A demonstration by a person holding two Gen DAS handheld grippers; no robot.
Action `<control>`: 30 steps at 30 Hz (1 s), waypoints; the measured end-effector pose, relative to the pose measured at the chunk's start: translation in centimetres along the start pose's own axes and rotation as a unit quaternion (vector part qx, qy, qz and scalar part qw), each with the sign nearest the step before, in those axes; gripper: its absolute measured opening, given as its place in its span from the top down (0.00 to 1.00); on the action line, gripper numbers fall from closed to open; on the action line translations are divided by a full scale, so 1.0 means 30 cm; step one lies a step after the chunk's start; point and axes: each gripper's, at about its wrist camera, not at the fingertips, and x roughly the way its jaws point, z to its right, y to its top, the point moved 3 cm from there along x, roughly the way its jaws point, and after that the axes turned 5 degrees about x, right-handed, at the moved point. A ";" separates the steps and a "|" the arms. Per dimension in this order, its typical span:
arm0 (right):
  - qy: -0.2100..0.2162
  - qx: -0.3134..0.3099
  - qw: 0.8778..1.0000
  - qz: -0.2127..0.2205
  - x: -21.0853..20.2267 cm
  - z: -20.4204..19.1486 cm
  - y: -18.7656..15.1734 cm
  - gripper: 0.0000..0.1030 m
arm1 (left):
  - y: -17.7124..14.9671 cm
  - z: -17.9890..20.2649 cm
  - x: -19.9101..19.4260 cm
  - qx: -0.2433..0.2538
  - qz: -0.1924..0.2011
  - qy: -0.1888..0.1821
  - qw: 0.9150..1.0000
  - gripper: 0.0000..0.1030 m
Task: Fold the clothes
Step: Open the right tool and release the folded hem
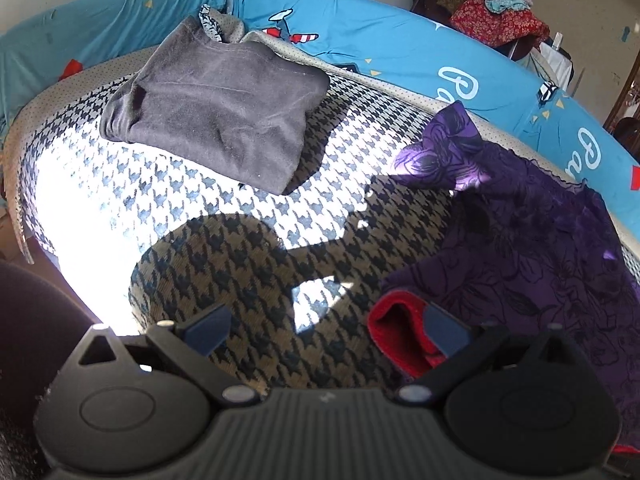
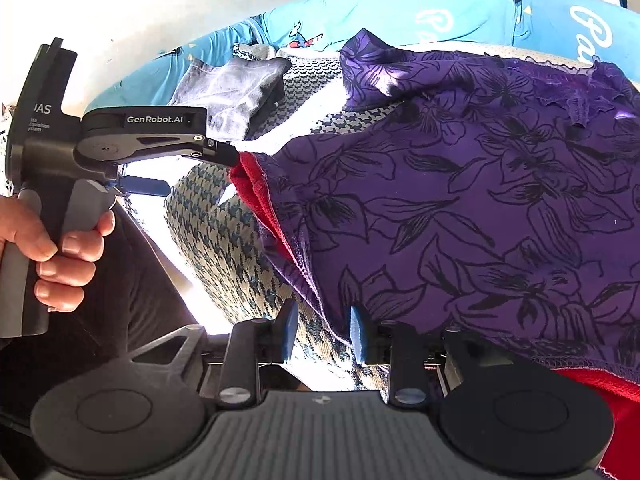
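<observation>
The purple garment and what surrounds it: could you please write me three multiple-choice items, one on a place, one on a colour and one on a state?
1. Where does the folded grey garment lie relative to the purple garment, in the left wrist view?
A. On top of it
B. Apart from it, to its left
C. Under it

2. What colour is the cloth under the purple garment's edge?
A. Red
B. Yellow
C. White

3. How do the left gripper's jaws stand?
A. Shut on the grey garment
B. Shut on nothing
C. Open

Key: B, the grey garment lies on the houndstooth cover, clear of the purple garment. A, the red cloth shows at the purple edge. C, the left gripper has its fingers wide apart, one by the red cloth.
</observation>
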 end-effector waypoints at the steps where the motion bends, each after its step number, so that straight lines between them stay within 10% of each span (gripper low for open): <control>1: 0.004 0.000 1.000 0.001 0.010 -0.003 0.012 0.73 | 0.011 -0.001 -0.001 -0.002 0.000 -0.007 1.000 0.00; 30: 0.100 -0.020 0.995 -0.013 0.279 -0.153 0.248 0.67 | 0.114 -0.060 0.075 -0.022 0.036 -0.030 0.999 0.00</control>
